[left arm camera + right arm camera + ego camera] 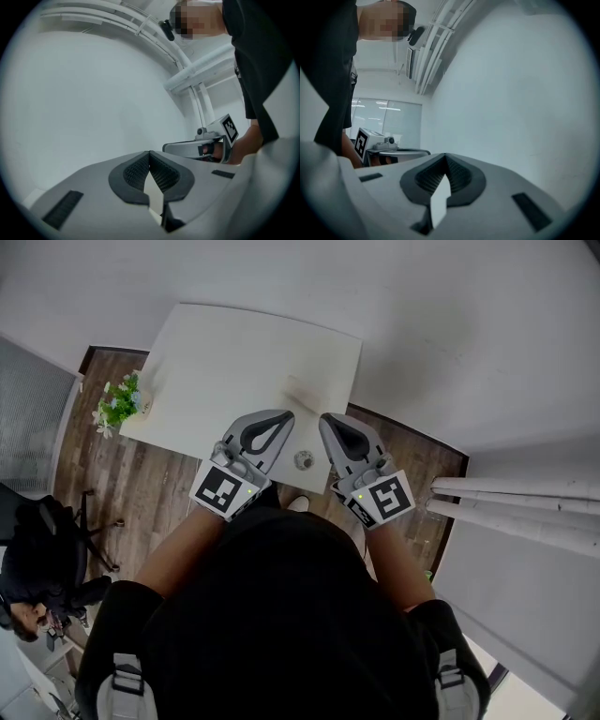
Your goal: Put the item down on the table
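Note:
In the head view both grippers are held up side by side in front of the person's chest, above the near edge of the white table [225,352]. My left gripper [284,416] is shut, its pads meeting at the tip with nothing between them [150,153]. My right gripper [327,419] is shut and empty too [445,155]. Both gripper views look at a bare white wall. A pale flat item [305,391] lies on the table beyond the tips. A small round grey thing [303,460] sits on the table between the two grippers.
A small potted plant [119,402] stands at the table's left corner. Wood floor [112,484] surrounds the table. An office chair [42,540] is at the left. White pipes [525,502] run along the right wall. The right gripper's body [206,147] shows in the left gripper view.

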`<state>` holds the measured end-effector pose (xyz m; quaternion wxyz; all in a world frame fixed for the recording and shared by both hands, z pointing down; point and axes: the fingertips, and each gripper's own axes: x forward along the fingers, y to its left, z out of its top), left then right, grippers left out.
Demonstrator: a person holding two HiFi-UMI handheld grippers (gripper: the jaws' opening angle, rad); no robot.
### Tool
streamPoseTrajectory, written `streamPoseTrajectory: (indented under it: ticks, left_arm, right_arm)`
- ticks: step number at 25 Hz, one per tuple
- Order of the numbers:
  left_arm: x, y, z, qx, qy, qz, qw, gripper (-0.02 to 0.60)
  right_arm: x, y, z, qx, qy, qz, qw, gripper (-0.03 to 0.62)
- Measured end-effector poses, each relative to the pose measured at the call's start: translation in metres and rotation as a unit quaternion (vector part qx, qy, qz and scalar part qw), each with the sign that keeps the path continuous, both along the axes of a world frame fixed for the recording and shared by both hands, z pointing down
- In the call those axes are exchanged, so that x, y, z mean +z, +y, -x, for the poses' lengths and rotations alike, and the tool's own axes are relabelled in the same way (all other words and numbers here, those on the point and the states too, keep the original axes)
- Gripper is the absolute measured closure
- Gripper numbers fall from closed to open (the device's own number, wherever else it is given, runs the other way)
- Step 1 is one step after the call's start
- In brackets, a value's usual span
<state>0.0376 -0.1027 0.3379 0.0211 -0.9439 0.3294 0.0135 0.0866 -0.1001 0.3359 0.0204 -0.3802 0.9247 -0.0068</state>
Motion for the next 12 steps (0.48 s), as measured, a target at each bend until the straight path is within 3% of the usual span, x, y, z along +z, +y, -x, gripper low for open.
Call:
streamPoseTrajectory:
  ticks: [12]
  left_arm:
    - [0.0003, -0.0057, -0.0019, 0.006, -0.005, 0.01, 0.9999, 0.588]
  right_arm:
    - [0.0022, -0.0022, 0.0015, 0.0, 0.006, 0.002, 1.0, 0.592]
